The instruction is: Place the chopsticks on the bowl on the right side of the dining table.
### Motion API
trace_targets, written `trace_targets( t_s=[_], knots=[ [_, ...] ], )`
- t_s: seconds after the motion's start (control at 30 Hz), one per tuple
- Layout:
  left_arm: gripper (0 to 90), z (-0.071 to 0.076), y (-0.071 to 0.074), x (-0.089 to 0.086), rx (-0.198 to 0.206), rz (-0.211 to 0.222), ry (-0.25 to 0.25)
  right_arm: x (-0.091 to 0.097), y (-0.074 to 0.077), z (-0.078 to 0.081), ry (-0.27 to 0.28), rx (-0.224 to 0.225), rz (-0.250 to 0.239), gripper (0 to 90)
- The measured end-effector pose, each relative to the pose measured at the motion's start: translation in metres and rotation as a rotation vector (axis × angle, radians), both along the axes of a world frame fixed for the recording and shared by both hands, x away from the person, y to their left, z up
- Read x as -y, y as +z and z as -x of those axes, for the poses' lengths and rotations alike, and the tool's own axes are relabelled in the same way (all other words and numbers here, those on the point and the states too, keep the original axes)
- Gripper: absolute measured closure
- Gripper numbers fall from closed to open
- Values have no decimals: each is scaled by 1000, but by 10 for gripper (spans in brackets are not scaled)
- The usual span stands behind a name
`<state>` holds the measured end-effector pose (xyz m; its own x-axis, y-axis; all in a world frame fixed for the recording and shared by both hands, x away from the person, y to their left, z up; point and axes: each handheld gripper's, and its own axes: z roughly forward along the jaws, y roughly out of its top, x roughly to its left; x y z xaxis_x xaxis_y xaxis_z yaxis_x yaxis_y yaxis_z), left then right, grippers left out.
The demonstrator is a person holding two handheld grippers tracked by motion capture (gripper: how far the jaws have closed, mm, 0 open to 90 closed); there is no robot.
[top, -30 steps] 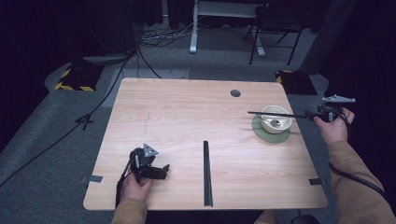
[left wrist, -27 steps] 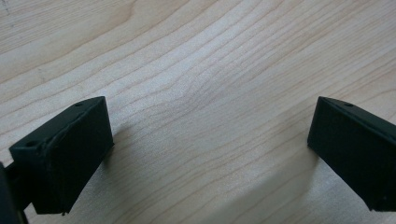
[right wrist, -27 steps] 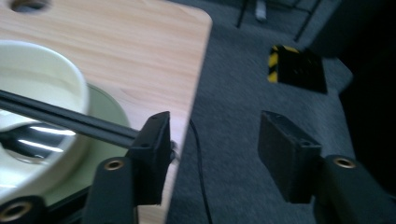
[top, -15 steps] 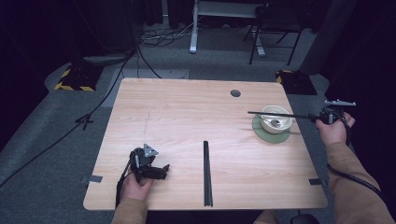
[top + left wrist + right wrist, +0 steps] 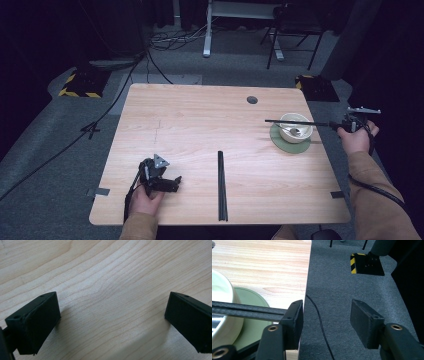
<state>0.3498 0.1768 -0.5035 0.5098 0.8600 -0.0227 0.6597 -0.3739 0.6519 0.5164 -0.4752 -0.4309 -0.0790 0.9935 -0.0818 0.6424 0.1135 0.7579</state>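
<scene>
The bowl (image 5: 222,315) and green saucer (image 5: 252,322) are cut off at the right gripper view's left edge; the black stick (image 5: 247,310) vanishes behind the near jaw; whatever lies inside the bowl (image 5: 295,128) is too small to tell

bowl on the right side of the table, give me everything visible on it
The bowl is round and cream-white, looks ceramic, and stands upright on a flat green saucer near the table's right edge. A metal spoon lies inside it. A pair of long black chopsticks lies level across its rim, their far end out past the bowl toward the table's middle. The right gripper, jaws apart, sits just beyond the near end, off the table edge.
</scene>
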Motion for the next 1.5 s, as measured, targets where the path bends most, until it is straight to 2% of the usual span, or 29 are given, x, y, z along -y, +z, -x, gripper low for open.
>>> trace_targets(
  t_s=[0.2, 0.27, 0.3, 0.33, 0.37, 0.47, 0.53, 0.67, 0.7, 0.73, 0.77, 0.8, 0.93, 1.0, 1.1, 1.2, 1.4, 1.5],
  knots=[
    [3, 0, 0, 0, 5, -2, 3, -1, 10, 10, 36, 32, -13, 407],
    [3, -1, 0, 0, 7, 1, 0, -5, 21, 19, 84, 55, -37, 387],
    [3, -1, 0, 0, 7, 1, 0, -5, 21, 19, 84, 55, -37, 387],
    [3, -1, 0, 0, 7, 1, 0, -8, 29, 25, 112, 72, -45, 377],
    [3, -1, 0, 0, 7, 1, 0, -8, 29, 25, 112, 72, -45, 377],
    [3, -1, 0, 0, 3, 2, -4, -17, 44, 37, 171, 91, -75, 367],
    [3, -1, 0, 0, 5, 3, -3, -19, 47, 39, 180, 97, -81, 364],
    [3, -1, 0, 0, 1, 6, -3, -34, 64, 54, 257, 109, -102, 352],
    [3, -1, 0, 0, 3, 2, -7, -34, 64, 54, 257, 109, -102, 352],
    [4, -1, 0, -1, 4, 3, -16, -39, 69, 60, 286, 112, -109, 350],
    [5, -1, 0, -1, 4, 3, -16, -39, 69, 60, 286, 112, -109, 350],
    [5, -1, 1, -3, -6, 1, -28, -46, 73, 66, 310, 116, -123, 350],
    [5, -1, 1, -3, -4, 0, -25, -54, 76, 75, 344, 113, -134, 349],
    [5, -1, 1, -3, -4, 0, -26, -63, 77, 84, 373, 102, -162, 347],
    [5, -1, 1, -3, -3, 0, -25, -70, 76, 89, 399, 99, -165, 344],
    [5, -1, 0, -3, -4, 2, -25, -83, 75, 97, 442, 72, -176, 335],
    [5, -1, 1, -3, -3, 1, -25, -96, 74, 106, 486, 52, -199, 314],
    [5, -1, 0, -3, -3, 2, -23, -103, 72, 111, 505, 26, -207, 296]
  ],
)
